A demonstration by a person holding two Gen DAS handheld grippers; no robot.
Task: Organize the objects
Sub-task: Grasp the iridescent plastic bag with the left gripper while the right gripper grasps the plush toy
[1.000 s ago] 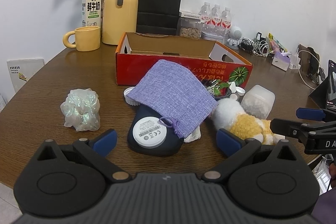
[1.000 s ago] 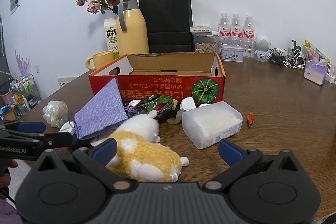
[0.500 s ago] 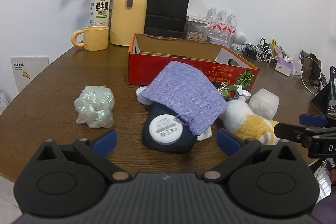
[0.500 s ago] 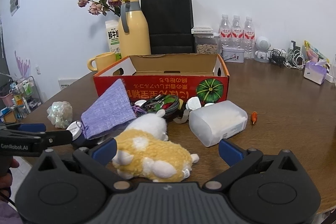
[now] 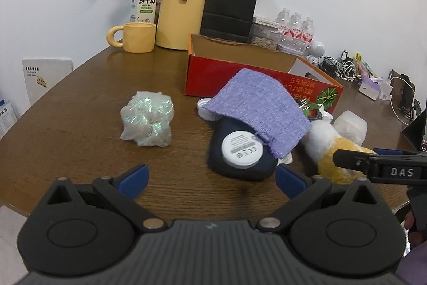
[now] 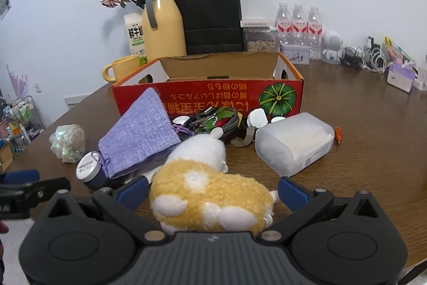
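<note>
A red cardboard box (image 5: 234,79) (image 6: 208,95) stands open at mid-table. In front of it lies a pile: a purple woven pouch (image 5: 256,108) (image 6: 138,135) draped over a dark blue gadget with a round white label (image 5: 240,151) (image 6: 89,170), and a yellow-and-white plush toy (image 5: 328,148) (image 6: 208,188). My left gripper (image 5: 210,178) is open, just short of the gadget. My right gripper (image 6: 213,191) is open, and the plush toy's rear end lies between its fingers. An iridescent crumpled wrap (image 5: 146,122) (image 6: 68,142) sits apart on the left.
A translucent plastic tub (image 6: 293,143) lies right of the plush, with coiled cables (image 6: 210,120), white caps (image 6: 257,119) and a small orange bit (image 6: 338,134) nearby. A yellow jug (image 5: 182,10), mug (image 5: 138,38), milk carton, black bag (image 6: 213,15) and bottles line the back wall.
My right gripper has moved forward, so the plush toy now lies between its fingers. My left gripper has swung to the left, and the pile sits further right in its view.
</note>
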